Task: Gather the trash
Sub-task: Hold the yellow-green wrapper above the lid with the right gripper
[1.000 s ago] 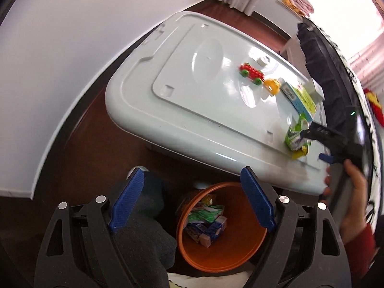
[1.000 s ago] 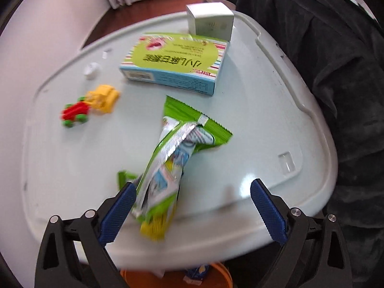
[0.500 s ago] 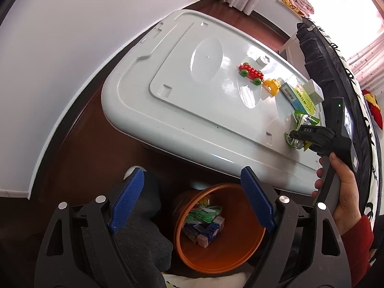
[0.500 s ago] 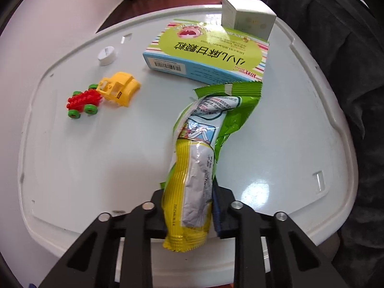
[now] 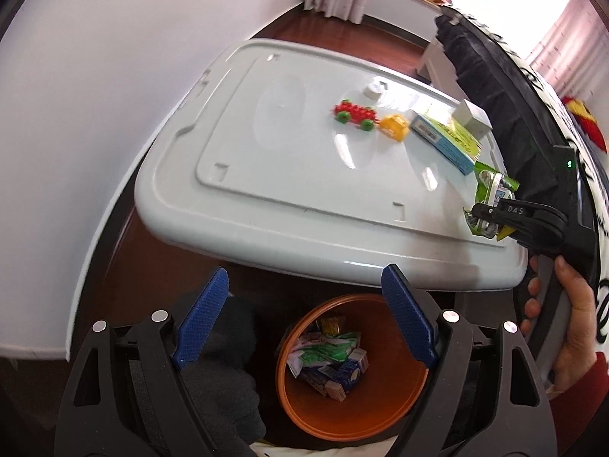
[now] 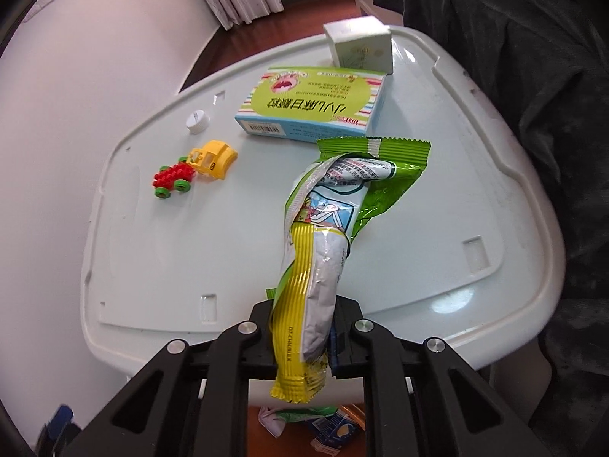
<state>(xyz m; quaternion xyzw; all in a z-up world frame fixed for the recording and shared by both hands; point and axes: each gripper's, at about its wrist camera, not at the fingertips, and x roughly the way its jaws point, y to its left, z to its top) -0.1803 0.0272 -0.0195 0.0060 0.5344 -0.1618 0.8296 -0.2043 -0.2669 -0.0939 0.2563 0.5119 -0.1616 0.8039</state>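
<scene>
My right gripper point(image 6: 302, 327) is shut on a green and yellow snack wrapper point(image 6: 323, 236), which hangs from the jaws just above the white lid point(image 6: 228, 251). From the left wrist view that same right gripper point(image 5: 481, 218) holds the wrapper point(image 5: 489, 186) at the lid's right side. My left gripper point(image 5: 308, 312) is open with nothing between its blue fingers, hovering over the floor beside an orange bin point(image 5: 365, 415) that holds several wrappers and small cartons.
On the white lid point(image 5: 274, 175) lie a red toy car point(image 6: 173, 179), a yellow toy point(image 6: 213, 156), a white cap point(image 6: 198, 121), a green-blue box point(image 6: 312, 104) and a small white box point(image 6: 359, 43). Dark fabric point(image 6: 514, 76) borders the lid's right edge. A white wall stands left.
My right gripper closed on the wrapper and lifted it off the lid, drawing it back. The left gripper shifted sideways, still open.
</scene>
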